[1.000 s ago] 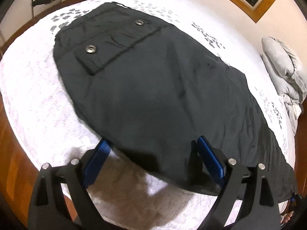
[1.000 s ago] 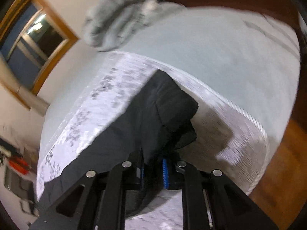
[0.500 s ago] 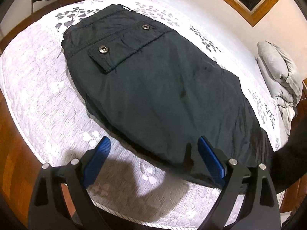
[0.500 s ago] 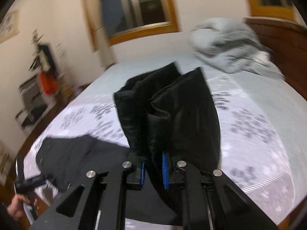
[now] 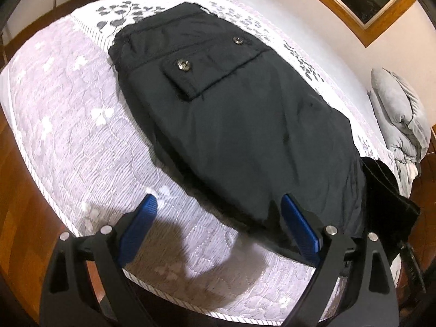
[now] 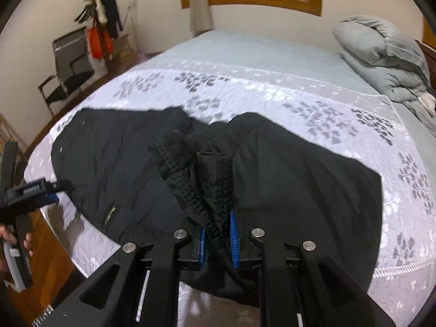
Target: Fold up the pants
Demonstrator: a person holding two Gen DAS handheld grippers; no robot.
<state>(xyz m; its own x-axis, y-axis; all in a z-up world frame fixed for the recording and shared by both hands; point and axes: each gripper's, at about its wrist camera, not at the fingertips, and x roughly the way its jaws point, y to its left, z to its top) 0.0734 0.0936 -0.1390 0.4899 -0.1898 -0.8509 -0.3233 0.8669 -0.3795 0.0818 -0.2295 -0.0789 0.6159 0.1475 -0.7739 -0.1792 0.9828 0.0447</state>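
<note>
On the bed (image 5: 68, 125), the black pants (image 5: 245, 125) lie spread across the pale quilted cover, the waist end with its two metal buttons (image 5: 183, 64) toward the far side in the left wrist view and the leg end near the bed's edge. Your right claw (image 6: 218, 237) is clenched on a bunch of the leg fabric, which rises between its blue pads and hangs over the flat part of the garment. Your left claw (image 5: 218, 234) is released, its pads wide apart and holding nothing, just above the near edge of the pants. The cloth looks soft and quite limp, so I judge that it will sag and drape wherever you do not support it, and it may slide a little on the smooth cover. It seems light, but the doubled layers make it thick at the hem and at the pocket flap (image 5: 207, 76). It is better to take hold at a hem or a seam, through both layers, and not in the middle of a panel. For the left claw, the near side edge of the pants seems a good place.
</note>
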